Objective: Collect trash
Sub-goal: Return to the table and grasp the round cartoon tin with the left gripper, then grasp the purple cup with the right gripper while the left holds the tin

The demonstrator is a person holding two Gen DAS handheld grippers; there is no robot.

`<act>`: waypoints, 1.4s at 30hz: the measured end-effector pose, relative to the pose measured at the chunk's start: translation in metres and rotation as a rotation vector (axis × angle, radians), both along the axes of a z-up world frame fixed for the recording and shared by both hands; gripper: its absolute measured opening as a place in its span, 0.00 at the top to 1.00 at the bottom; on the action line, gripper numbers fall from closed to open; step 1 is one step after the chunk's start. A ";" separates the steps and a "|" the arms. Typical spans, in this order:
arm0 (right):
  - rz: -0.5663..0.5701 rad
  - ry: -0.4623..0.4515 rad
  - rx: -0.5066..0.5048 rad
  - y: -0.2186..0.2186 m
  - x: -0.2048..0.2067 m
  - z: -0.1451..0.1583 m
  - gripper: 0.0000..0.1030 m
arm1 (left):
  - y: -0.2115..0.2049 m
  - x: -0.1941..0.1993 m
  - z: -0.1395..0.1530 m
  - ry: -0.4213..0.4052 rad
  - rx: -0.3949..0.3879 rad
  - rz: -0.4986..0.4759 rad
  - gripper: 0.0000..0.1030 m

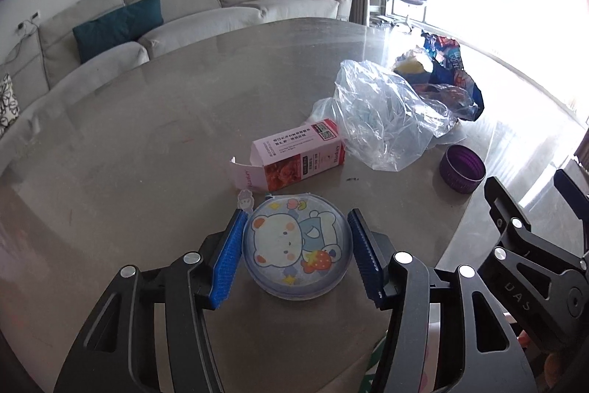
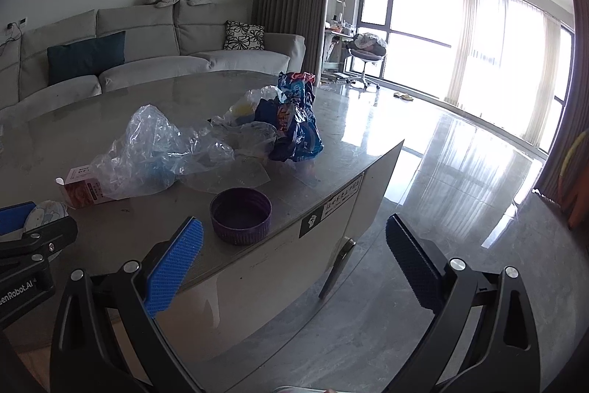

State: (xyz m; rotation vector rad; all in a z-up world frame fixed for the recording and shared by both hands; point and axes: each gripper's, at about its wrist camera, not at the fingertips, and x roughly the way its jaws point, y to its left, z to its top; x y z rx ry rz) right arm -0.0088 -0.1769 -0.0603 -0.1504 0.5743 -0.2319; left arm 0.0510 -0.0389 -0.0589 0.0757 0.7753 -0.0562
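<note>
In the left wrist view a grey sofa (image 1: 154,13) is seen upper left, behind the glossy grey table (image 1: 147,120). At lower centre the bear-print round lid (image 1: 296,244) is flanked by the left gripper (image 1: 296,255), spread wide, not visibly squeezing. A pink carton (image 1: 294,159), clear bag (image 1: 383,113) and purple cap (image 1: 462,168) are spread toward the right. The right gripper (image 2: 294,264) is held wide open, empty, at the table edge.

Left gripper (image 1: 296,255): jaws spread, one on either side of a round bear-print lid (image 1: 296,247) lying flat on the grey table (image 1: 147,142). Just beyond the jaws: pink carton (image 1: 294,159) on its side. Beyond-right: clear plastic bag (image 1: 386,116), purple cap (image 1: 462,168). Far right: right gripper (image 1: 530,245).
</note>
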 end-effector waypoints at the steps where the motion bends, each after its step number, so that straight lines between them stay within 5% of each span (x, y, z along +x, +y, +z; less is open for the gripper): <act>1: 0.007 0.001 0.001 0.002 0.004 -0.002 0.04 | 0.002 -0.002 0.004 -0.013 0.009 -0.003 0.45; 12: 0.049 0.042 0.033 0.012 0.037 -0.030 0.04 | 0.010 -0.009 0.023 -0.107 0.039 -0.005 0.45; 19: 0.068 0.046 0.120 0.009 0.041 -0.031 0.04 | 0.018 -0.003 0.014 -0.069 0.028 0.015 0.45; 22: 0.087 0.048 0.137 0.010 0.037 -0.029 0.14 | 0.020 -0.002 0.013 -0.066 0.030 0.022 0.45; 25: 0.128 0.056 0.092 0.023 0.033 -0.024 0.54 | 0.021 -0.002 0.013 -0.066 0.023 0.023 0.44; 42: 0.113 0.001 0.053 0.020 -0.033 0.031 0.54 | -0.001 -0.028 0.021 -0.075 -0.012 -0.072 0.44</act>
